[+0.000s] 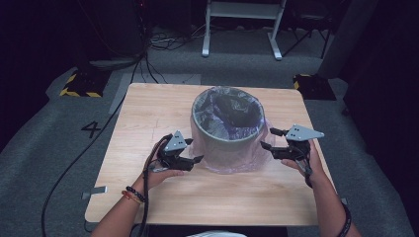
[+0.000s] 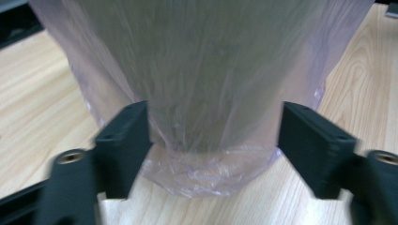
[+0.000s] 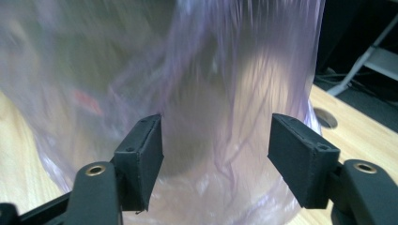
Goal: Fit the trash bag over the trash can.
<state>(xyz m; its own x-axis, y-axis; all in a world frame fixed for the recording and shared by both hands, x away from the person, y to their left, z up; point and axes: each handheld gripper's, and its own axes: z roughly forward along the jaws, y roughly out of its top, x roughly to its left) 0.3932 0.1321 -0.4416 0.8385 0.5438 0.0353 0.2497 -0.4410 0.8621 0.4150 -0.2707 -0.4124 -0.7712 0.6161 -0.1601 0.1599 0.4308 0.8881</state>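
**High view: bin with bag draped over it, both grippers beside it with jaws apart**

High view, grey bin stands upright on the wooden table, slightly toward 12 o'clock of table centre. A thin, pale purple plastic bag lines it, folded over the rim and hanging down the outside; loose film bunches on the tabletop around the base, most at 4 to 6 o'clock. Dark bag folds sit inside the bin mouth.

Left gripper at 8 o'clock of the bin, just beside the draped film, pointing at the base. Left gripper view: left gripper has its jaws spread, bag-covered bin wall in front and between them, crumpled film hem on the table between the tips. Pads don't press on anything; touching the film or not, can't tell.

Right gripper at 3 to 4 o'clock of the bin, tips right at the hanging film. Right gripper view is blurred: right gripper has jaws wide apart, loose purple film ahead, nothing pinched.

Person's forearms come in from 6 o'clock; bead bracelets on the left wrist, dark band on the right.

Outward: grey carpet floor, "4" mark at 9 o'clock of the table, yellow-black striped base at 10 o'clock, white frame legs at 12 o'clock.
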